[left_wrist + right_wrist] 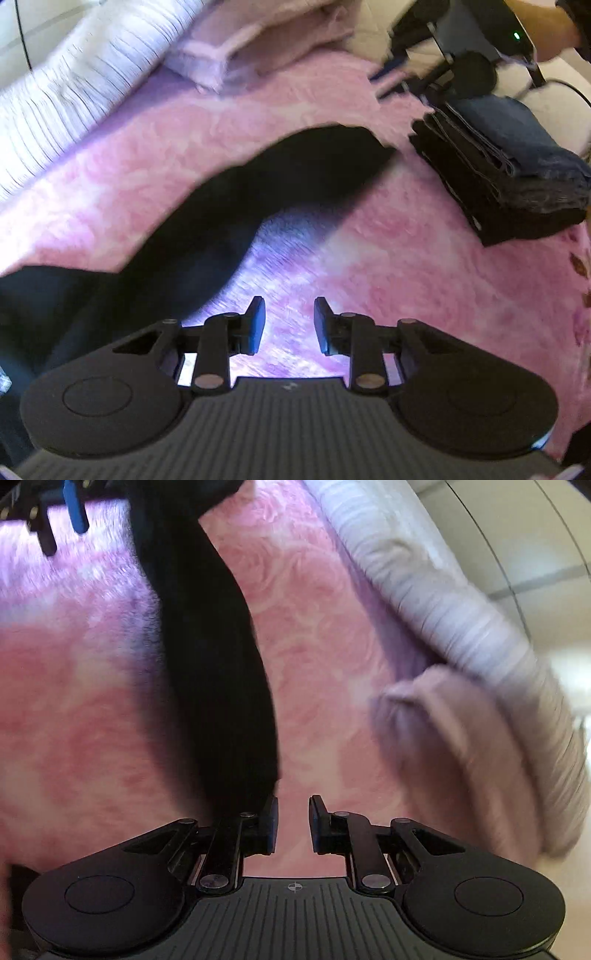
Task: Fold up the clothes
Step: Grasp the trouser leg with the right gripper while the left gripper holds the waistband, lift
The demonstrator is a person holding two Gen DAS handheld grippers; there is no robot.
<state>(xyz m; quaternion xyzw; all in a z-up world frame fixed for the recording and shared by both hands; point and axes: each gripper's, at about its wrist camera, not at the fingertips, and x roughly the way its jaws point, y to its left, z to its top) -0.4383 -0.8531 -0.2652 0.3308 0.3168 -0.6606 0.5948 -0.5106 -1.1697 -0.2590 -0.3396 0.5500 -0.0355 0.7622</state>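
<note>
A long black garment [258, 206] lies stretched in a strip across the pink bedspread [388, 277]. My left gripper [289, 325] hovers above the bedspread just right of the strip, open, with only pink fabric showing between its pads. In the right wrist view the same black garment [214, 664] runs from the top down to the left fingertip. My right gripper [293, 823] is open, its gap empty over the bedspread [332, 664]. The right gripper [391, 74] shows blurred at the top right of the left wrist view. The left gripper [61, 520] shows at the top left of the right wrist view.
A stack of folded dark clothes [498, 166] sits at the right on the bed. A folded pale pink blanket [240, 48] [461, 757] and a white striped quilt [74, 85] [424, 590] lie along the far side. A person's hand [554, 29] holds the right gripper.
</note>
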